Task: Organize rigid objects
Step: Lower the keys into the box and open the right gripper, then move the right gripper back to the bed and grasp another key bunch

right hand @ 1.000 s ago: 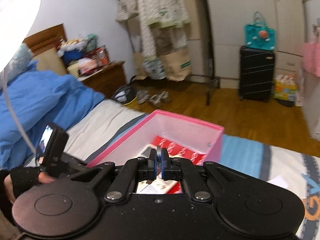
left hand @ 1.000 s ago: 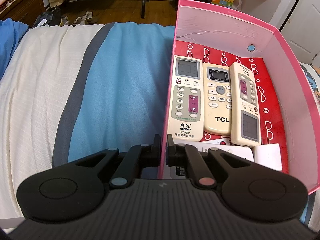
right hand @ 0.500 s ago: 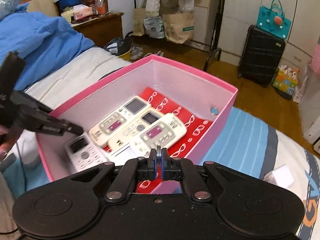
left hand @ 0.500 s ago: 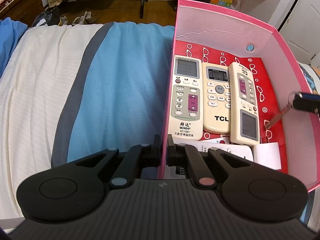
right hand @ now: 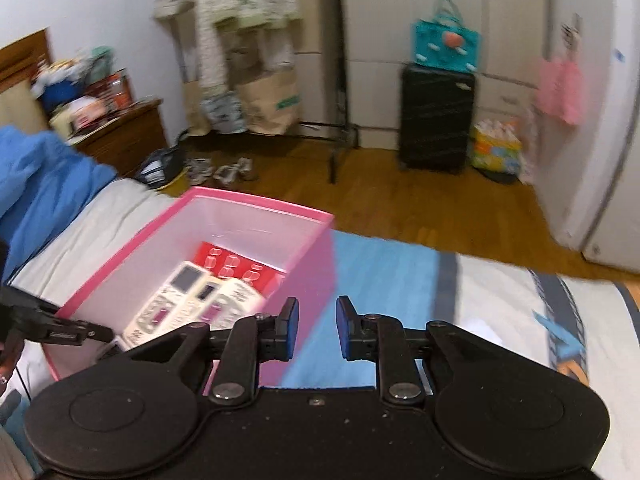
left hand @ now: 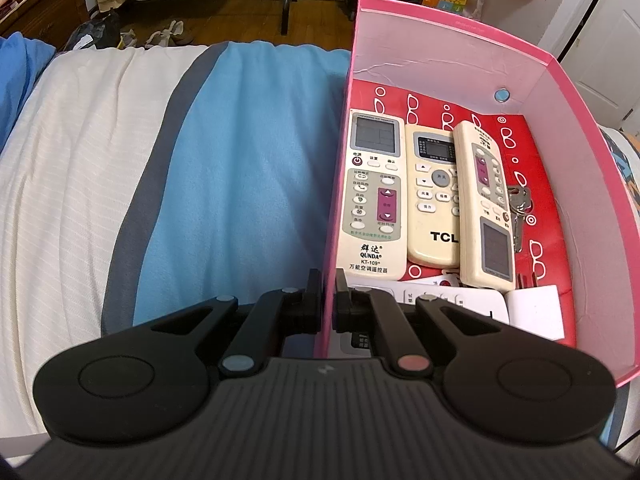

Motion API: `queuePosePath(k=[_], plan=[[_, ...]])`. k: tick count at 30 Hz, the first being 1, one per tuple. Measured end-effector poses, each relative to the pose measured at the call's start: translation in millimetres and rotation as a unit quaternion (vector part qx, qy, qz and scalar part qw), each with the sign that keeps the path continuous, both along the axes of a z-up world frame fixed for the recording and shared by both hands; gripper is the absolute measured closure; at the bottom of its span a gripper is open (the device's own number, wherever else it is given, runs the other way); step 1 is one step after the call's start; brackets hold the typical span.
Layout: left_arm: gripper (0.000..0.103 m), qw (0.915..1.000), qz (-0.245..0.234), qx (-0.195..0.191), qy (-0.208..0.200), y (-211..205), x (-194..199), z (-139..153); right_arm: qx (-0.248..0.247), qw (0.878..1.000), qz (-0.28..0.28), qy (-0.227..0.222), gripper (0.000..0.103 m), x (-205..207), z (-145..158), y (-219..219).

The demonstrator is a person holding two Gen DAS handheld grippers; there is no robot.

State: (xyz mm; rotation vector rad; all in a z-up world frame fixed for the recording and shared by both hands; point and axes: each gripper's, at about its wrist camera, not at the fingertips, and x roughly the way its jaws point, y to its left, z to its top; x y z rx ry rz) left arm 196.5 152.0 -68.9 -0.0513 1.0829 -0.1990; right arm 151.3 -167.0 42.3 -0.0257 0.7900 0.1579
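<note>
Three cream remotes [left hand: 424,192] in pink box [left hand: 452,44]

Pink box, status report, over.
Left gripper shut on pink box wall. Right gripper jaws just opened, nothing between. Keys in box beside remotes. Nothing in the way.

Both black grippers: right fingers [right hand: 289,326] carry blue pads, left fingers [left hand: 312,300] plain black.

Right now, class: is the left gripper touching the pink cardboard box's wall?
Touching. The left wrist view shows the left gripper shut on the pink cardboard box's wall, one finger each side.
</note>
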Motion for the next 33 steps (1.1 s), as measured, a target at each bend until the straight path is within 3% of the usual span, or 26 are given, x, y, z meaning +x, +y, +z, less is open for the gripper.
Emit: queuePosePath(k=[5,10,19,22,29,31,32,33], plan=[[0.100,1.0000,0.000,0.003,0.000,0,0,0,0.016,0.999,-0.035,0.022,0.078,-8,-7,-36],[0.100,1.0000,0.001,0.003,0.001,0,1,0,0.034,0.996,-0.047,0.065,0.074,-8,-34,-51],[0.100,1.0000,0.001,0.002,0.001,0,1,0,-0.016,0.990,-0.041,0.137,0.063,-6,-103,-54],[0.100,1.0000,0.002,0.001,0.001,1,1,0,-0.021,0.989,-0.049,0.141,0.061,0,-116,-58],[0.100,1.0000,0.001,-0.004,0.002,3,1,-1,-0.046,0.993,-0.033,0.099,0.045,18,-125,-39],[0.100,1.0000,0.001,-0.004,0.002,3,1,-1,-0.068,0.994,-0.025,0.086,0.055,17,-125,-30],[0.100,1.0000,0.001,-0.005,0.002,3,1,-1,-0.075,0.994,-0.020,0.079,0.077,15,-123,-28],[0.100,1.0000,0.001,-0.005,0.002,3,1,-1,-0.079,0.994,-0.018,0.075,0.078,13,-121,-26]])
